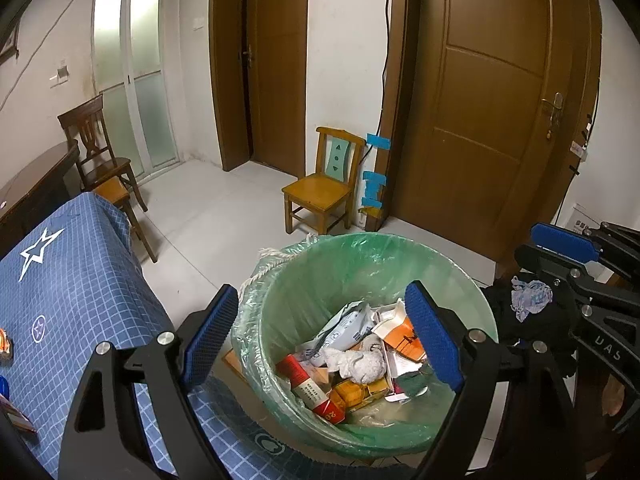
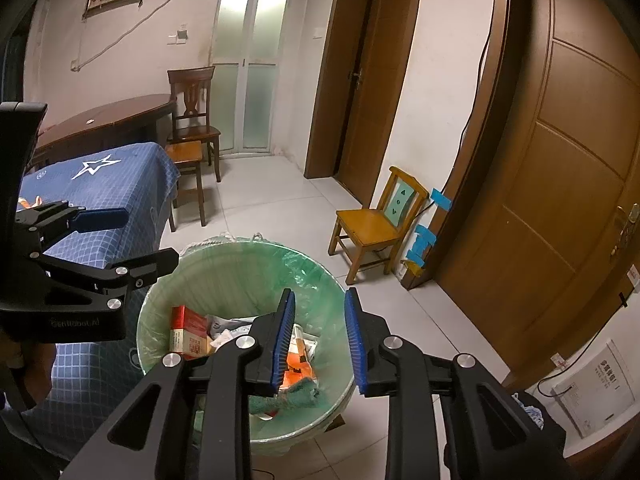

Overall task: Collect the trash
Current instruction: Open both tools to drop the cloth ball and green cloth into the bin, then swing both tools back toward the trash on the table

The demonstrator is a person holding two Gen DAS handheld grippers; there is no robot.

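Note:
A trash bin lined with a green bag (image 1: 360,264) (image 2: 240,264) stands on the floor beside a blue-clothed table. It holds several pieces of trash: a red box (image 1: 308,388) (image 2: 188,332), an orange carton (image 1: 404,336) (image 2: 296,372), crumpled white paper (image 1: 356,364) and a teal rag (image 2: 296,396). My left gripper (image 1: 324,336) is open and empty above the bin; it also shows in the right wrist view (image 2: 132,240). My right gripper (image 2: 320,344) is open and empty over the bin's right rim; its blue pad (image 1: 564,240) shows in the left wrist view.
The table with a blue checked cloth (image 1: 72,292) (image 2: 104,184) is left of the bin, with small items at its edge. A small yellow chair (image 1: 324,188) (image 2: 380,224) stands by the wall. A dark chair (image 1: 104,160) and brown doors (image 1: 492,112) are behind.

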